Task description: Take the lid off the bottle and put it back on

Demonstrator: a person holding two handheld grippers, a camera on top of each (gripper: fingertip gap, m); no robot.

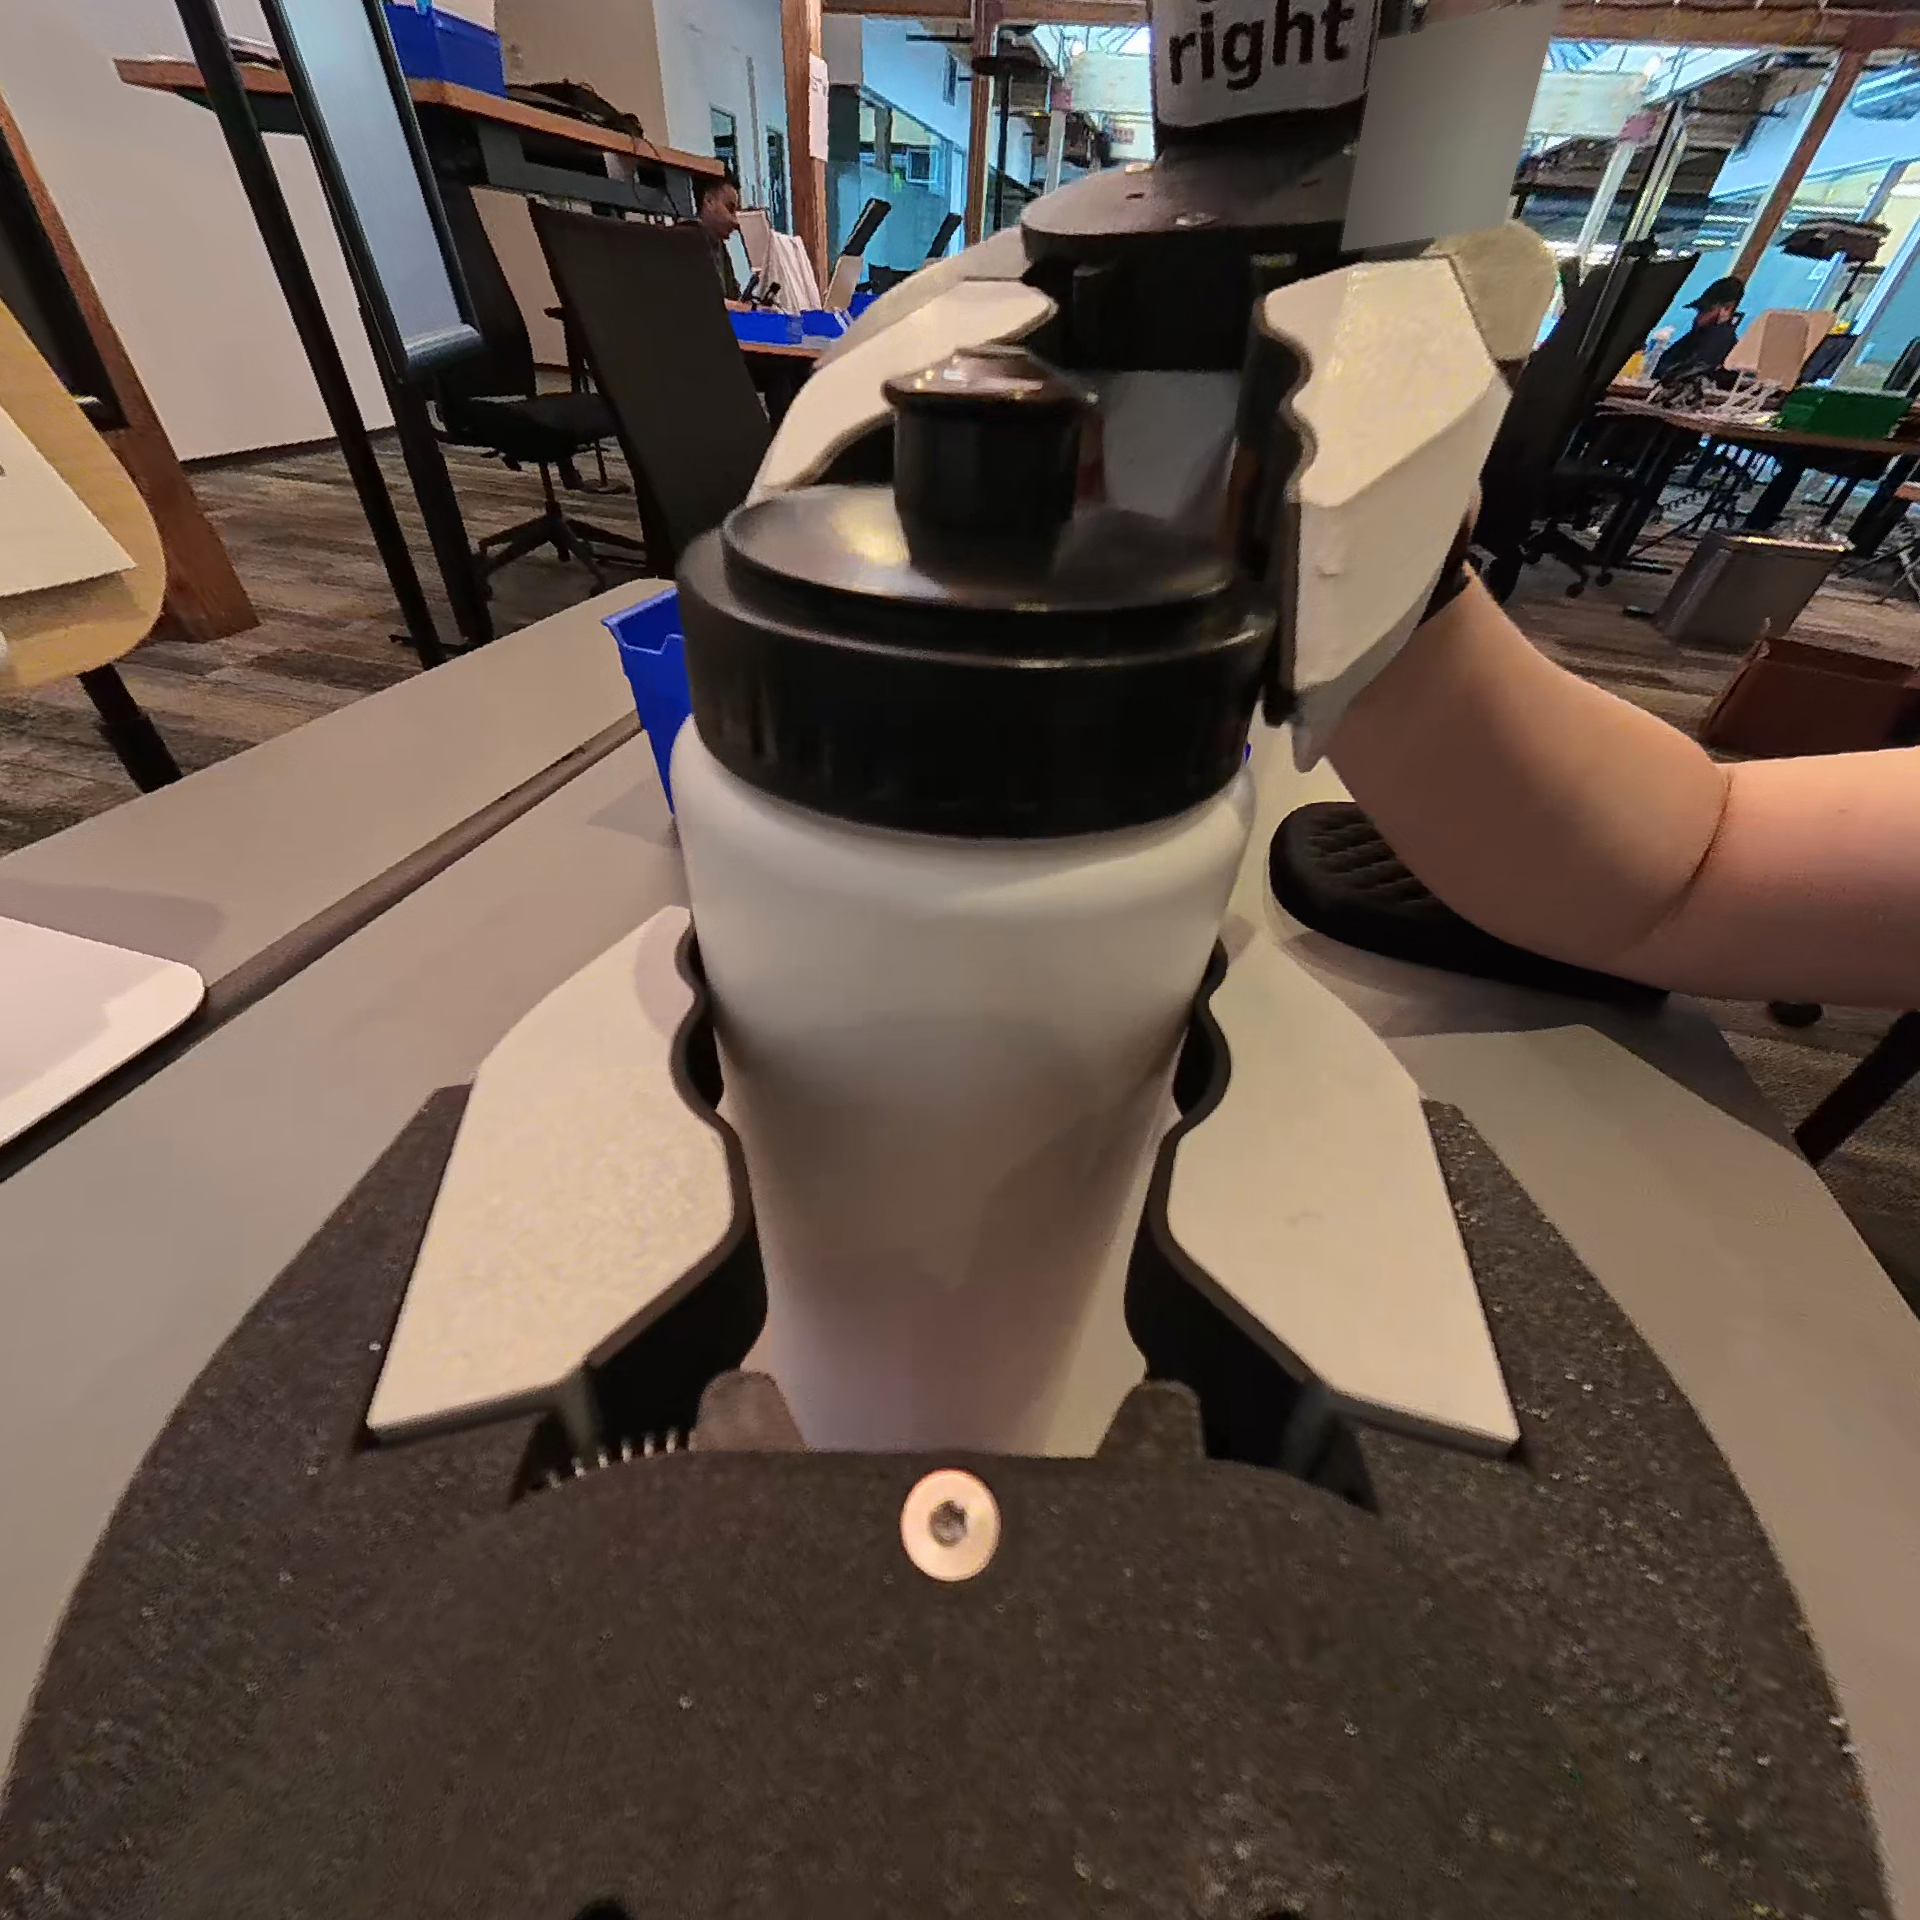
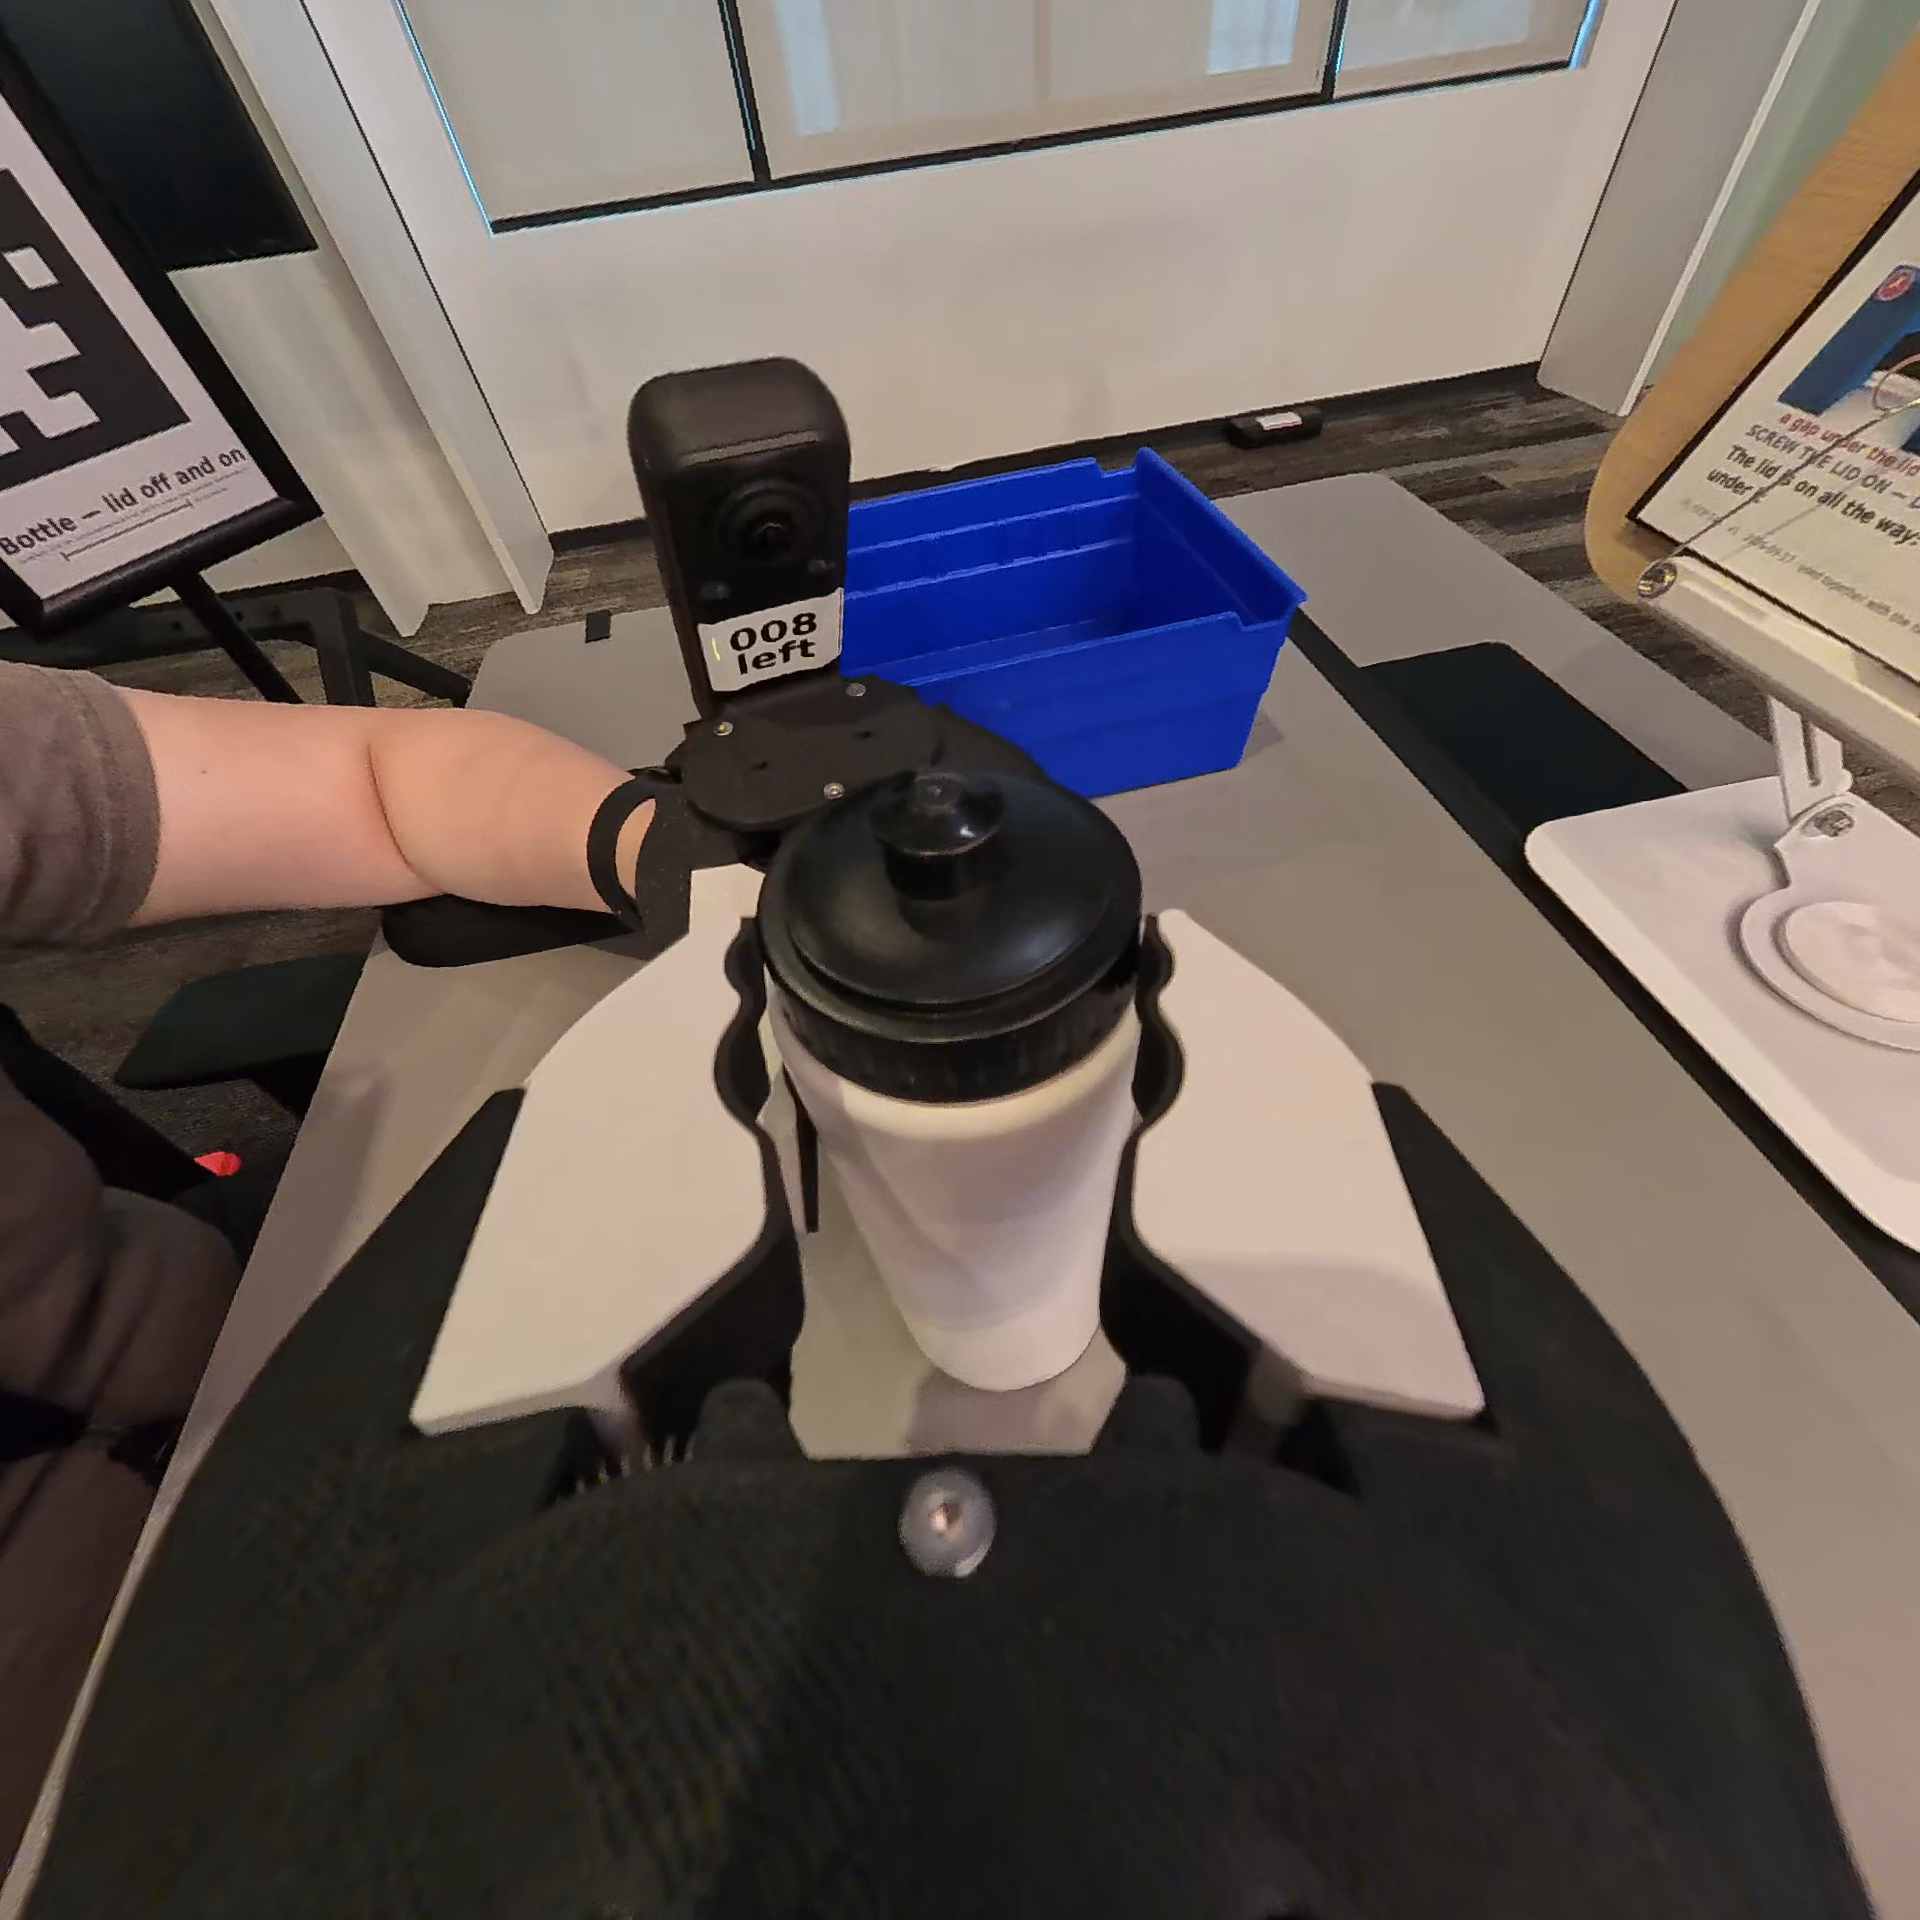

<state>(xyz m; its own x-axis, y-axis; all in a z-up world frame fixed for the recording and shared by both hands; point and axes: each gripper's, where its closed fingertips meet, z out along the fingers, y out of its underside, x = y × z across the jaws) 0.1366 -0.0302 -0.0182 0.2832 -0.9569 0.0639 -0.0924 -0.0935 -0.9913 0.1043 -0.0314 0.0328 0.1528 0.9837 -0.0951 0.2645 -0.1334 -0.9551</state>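
Jaws clamped on the white squeeze bottle (image 1: 966, 1060) in the left wrist view: left gripper (image 1: 951, 1039) pins the body steady, black lid (image 1: 977, 686) up ahead. Right wrist view: right gripper (image 2: 945, 997) pinches that lid's rim, bottle between its fingers, likely set to twist; blue bin (image 2: 1070, 623) waits beyond.

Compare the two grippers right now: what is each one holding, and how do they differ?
The left gripper clamps the white bottle by its body; the right gripper closes around the black lid at the top. The left one reaches in level from the side, while the right one comes from higher up, angled down over the lid. Both have white fingers with black wavy pads, and both are shut on the same upright bottle, lid on.
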